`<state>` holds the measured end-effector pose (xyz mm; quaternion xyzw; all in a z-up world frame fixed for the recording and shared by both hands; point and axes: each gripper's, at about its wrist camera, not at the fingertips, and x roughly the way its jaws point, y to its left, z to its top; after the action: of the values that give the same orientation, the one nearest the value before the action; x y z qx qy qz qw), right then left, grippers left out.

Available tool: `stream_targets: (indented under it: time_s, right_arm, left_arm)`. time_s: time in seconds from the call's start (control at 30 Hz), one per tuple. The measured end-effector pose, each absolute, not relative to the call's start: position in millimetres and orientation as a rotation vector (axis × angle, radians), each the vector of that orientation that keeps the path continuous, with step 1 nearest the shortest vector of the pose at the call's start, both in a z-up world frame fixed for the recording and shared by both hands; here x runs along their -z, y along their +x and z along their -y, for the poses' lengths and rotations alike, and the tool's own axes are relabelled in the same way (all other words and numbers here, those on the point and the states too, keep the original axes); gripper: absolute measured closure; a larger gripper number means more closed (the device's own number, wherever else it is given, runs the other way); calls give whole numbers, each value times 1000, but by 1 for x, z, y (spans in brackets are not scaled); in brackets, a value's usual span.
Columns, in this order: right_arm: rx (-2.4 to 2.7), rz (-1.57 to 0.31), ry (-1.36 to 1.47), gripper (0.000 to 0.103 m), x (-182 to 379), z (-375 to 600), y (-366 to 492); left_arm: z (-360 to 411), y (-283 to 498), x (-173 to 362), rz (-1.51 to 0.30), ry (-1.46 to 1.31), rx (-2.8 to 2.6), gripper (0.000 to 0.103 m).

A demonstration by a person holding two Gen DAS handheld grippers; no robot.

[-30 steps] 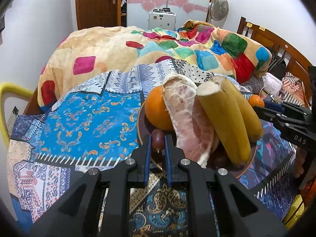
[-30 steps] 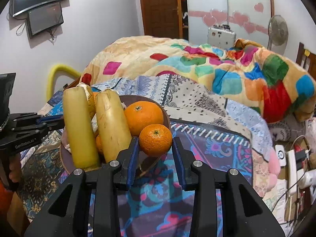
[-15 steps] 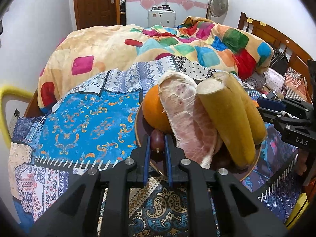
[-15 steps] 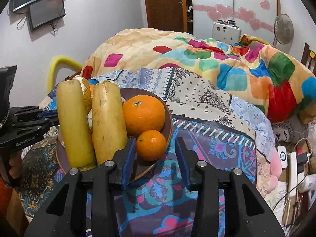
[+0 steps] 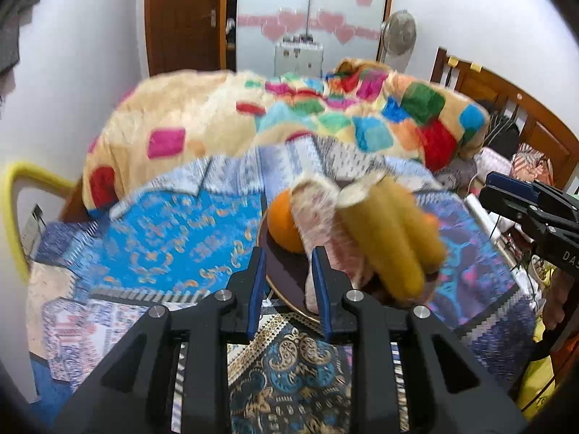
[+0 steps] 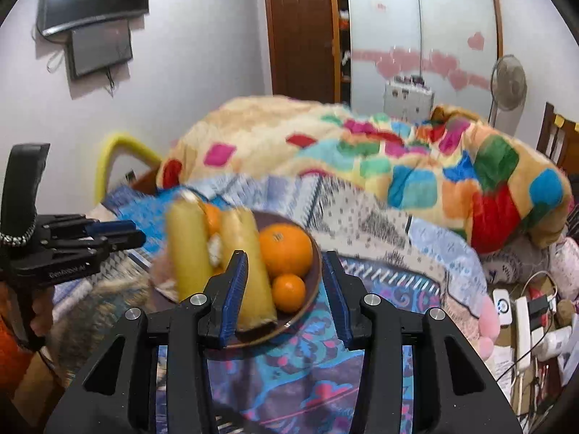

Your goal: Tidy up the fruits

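A: We hold the left gripper (image 5: 287, 284) with its jaws apart and nothing between them, at the near rim of the brown plate (image 5: 280, 278) on the patterned bedspread (image 5: 181, 238). Beyond the jaws, left to right: a smooth round orange (image 5: 284, 226), a pale, fibrous peeled pomelo wedge (image 5: 318, 231), then two long, matte yellow bananas (image 5: 391, 238) with blunt cut ends.

B: Our right gripper (image 6: 286, 294) also stands wide open and empty. Ahead of its left jaw the bananas (image 6: 249, 253) lean upright; between the jaws sit a large orange (image 6: 286, 249) and, nearer us, a small glossy tangerine (image 6: 288, 292), both inside the plate (image 6: 315, 278).

A: The risk, we judge, is the soft bed. The plate rests on yielding cloth, so a nudge at its rim could tip it.

B: And the round fruit would roll. The leaning bananas could topple if a jaw brushes them, and the soft pomelo would bruise under a hard pinch.
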<state>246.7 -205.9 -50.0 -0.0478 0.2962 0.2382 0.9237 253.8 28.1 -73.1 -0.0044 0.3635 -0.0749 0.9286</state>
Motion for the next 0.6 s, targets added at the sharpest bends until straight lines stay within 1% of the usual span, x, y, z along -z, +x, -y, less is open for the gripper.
stream_targets:
  time_s: [0.23, 0.3, 0.37, 0.4, 0.43, 0.5, 0.57, 0.6]
  right_arm:
    - [-502, -453, -58, 64, -4, 208, 188]
    - [-508, -403, -42, 64, -21, 210, 164]
    - [-509, -355, -27, 64, -34, 213, 143]
    - [-507, -328, -18, 64, -41, 215, 130]
    - [-504, -304, -13, 63, -46, 217, 119]
    - [-501, -262, -6, 62, -55, 218, 100]
    - [-490, -214, 3, 58, -63, 219, 79]
    - [-485, -195, 8, 53, -65, 219, 71]
  left_arm:
    - [-21, 174, -3, -528, -18, 139, 77]
    - [-18, 146, -23, -459, -24, 124, 75]
    - [-15, 117, -39, -387, -30, 108, 65]
    - [-13, 105, -46, -359, -30, 101, 62]
    - [-11, 89, -53, -322, -29, 93, 57]
    - [-7, 68, -63, -276, -24, 86, 53]
    - [-2, 44, -71, -229, -15, 79, 45]
    - [0, 34, -74, -209, -11, 74, 43]
